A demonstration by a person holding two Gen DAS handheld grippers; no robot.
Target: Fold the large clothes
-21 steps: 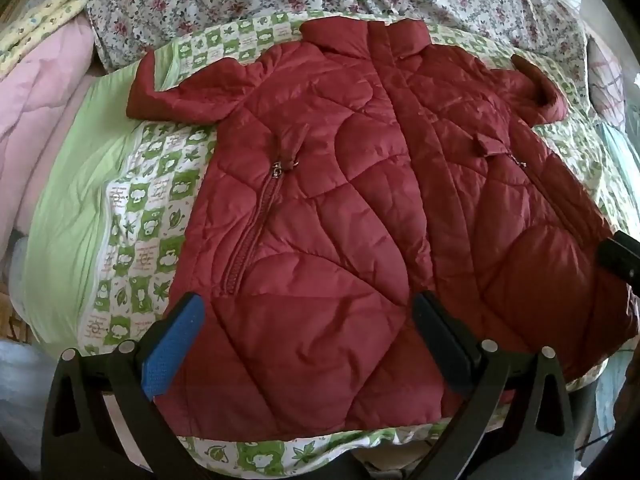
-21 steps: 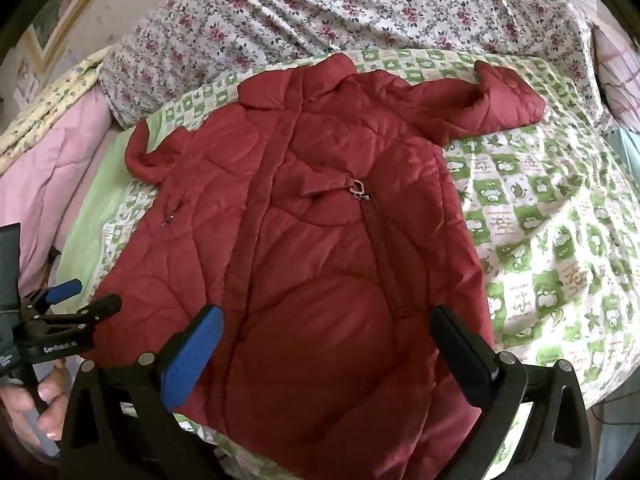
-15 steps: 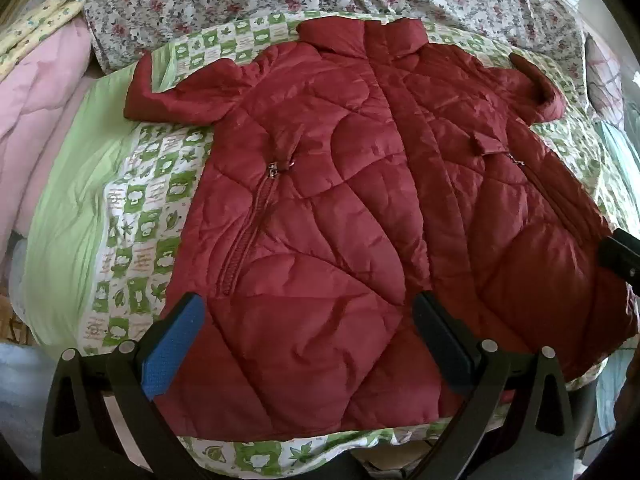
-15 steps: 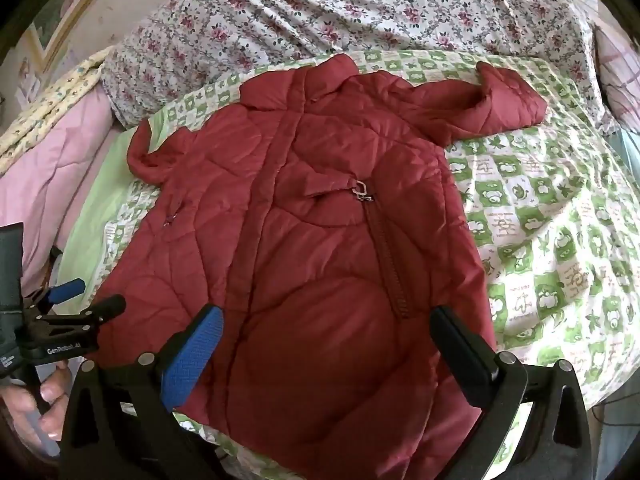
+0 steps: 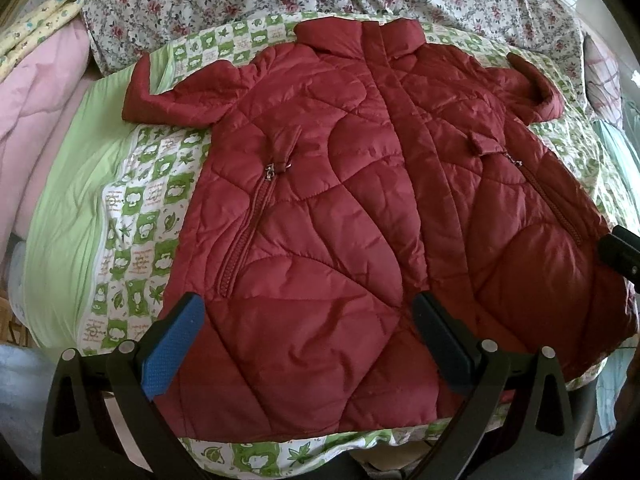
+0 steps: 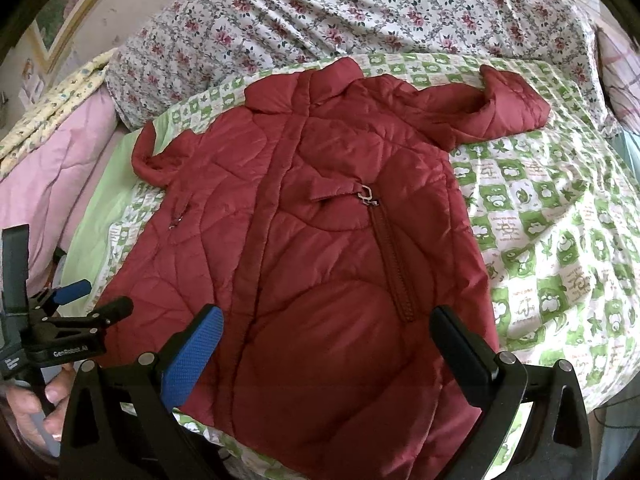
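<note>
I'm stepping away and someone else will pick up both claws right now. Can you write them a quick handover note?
Left claw: open, empty, above the hem of the red quilted coat.
Right claw: open, empty, also above the hem.
Coat: spread flat, front up, closed, on the green checked sheet; both sleeves out to the sides, cuffs curled.
Done: laid out only.
Left: every fold, probably sleeves in first.

1. The left gripper (image 5: 306,326), black two-fingered with one blue pad, tilts steeply downward, jaws spread wide, nothing between them.
2. The right gripper (image 6: 326,338) matches: angled down, jaws wide, empty.
3. A bare hand (image 6: 38,404) grips the left gripper's handle.
</note>
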